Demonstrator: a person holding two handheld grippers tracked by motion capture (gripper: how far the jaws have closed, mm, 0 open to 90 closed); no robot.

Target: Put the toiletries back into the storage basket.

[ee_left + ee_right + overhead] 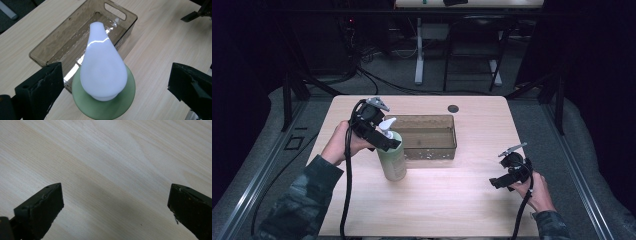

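A pale green bottle (394, 161) with a white pump head (388, 126) stands upright on the wooden table (447, 200), touching the near left corner of a clear brown bin (455, 136). My left gripper (388, 138) hovers over the bottle's top and is open. In the left gripper view the pump head (103, 67) sits between the wide-apart jaws without touching either, above the green bottle shoulder (85, 106), and my left gripper (116, 72) is centred on it. My right gripper (501, 181) is open near the table's right front, over bare wood (112, 157), with nothing between its jaws (116, 192).
The brown bin (57, 28) looks empty and has a handle slot in its far end wall. A small dark round cap (453, 108) is set into the table behind it. Beyond the table stand dark frames, cables and another desk's legs (419, 60).
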